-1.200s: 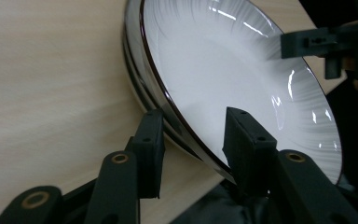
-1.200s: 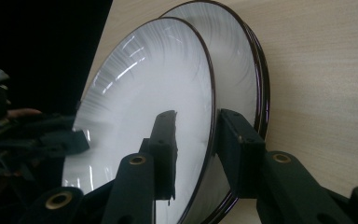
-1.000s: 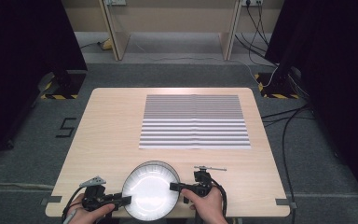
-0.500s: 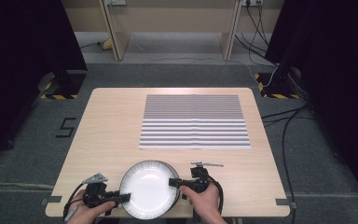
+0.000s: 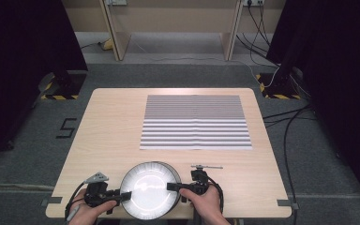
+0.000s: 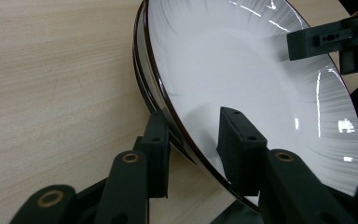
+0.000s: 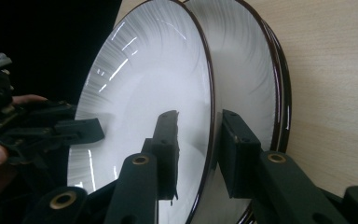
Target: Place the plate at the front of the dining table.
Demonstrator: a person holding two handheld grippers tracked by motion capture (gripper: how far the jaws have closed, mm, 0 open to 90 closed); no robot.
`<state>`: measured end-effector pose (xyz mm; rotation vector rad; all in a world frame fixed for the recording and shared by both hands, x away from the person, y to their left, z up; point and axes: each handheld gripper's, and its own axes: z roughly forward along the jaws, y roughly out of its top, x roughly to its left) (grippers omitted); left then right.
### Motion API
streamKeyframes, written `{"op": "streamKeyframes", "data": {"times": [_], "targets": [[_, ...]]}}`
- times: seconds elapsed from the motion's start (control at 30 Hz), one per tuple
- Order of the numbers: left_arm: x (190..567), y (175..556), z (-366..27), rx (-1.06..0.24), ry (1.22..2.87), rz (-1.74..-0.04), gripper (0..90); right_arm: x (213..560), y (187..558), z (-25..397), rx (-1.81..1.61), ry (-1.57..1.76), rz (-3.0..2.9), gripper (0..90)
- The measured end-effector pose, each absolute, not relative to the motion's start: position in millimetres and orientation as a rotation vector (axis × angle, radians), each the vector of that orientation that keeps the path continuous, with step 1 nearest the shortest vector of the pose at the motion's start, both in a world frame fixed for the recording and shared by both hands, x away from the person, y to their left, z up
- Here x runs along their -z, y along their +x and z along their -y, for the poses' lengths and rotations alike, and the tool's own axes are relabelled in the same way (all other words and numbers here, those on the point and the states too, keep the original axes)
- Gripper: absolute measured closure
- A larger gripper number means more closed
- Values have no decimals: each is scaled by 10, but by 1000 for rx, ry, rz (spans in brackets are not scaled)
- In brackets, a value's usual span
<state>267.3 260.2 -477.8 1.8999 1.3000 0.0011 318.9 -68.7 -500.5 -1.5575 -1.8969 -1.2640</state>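
Note:
A white plate [image 5: 149,192] with a dark rim is at the table's near edge, held from both sides. My left gripper [image 5: 124,194] is shut on its left rim, one jaw under it and one inside [image 6: 196,140]. My right gripper [image 5: 172,186] is shut on the opposite rim [image 7: 198,140]. In the right gripper view the held plate [image 7: 144,93] tilts up off a second like plate [image 7: 247,79] that lies on the wood beneath it. The lower plate's rim [image 6: 140,79] shows just under the held one in the left gripper view.
A black-and-white striped mat [image 5: 196,122] lies on the far half of the light wooden table [image 5: 108,126]. Cables run over the grey floor to the right, and dark curtains stand at both sides.
The plate and both grippers have shifted slightly to the left along the near edge. Both grips are unchanged.

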Motion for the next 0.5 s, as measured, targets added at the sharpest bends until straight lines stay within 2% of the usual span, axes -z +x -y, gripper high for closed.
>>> {"op": "streamKeyframes", "data": {"times": [0.5], "targets": [[4791,2701,-2617,-24,1878,-1298,657,5060,3214,676,1266,-1531,1856,701]]}}
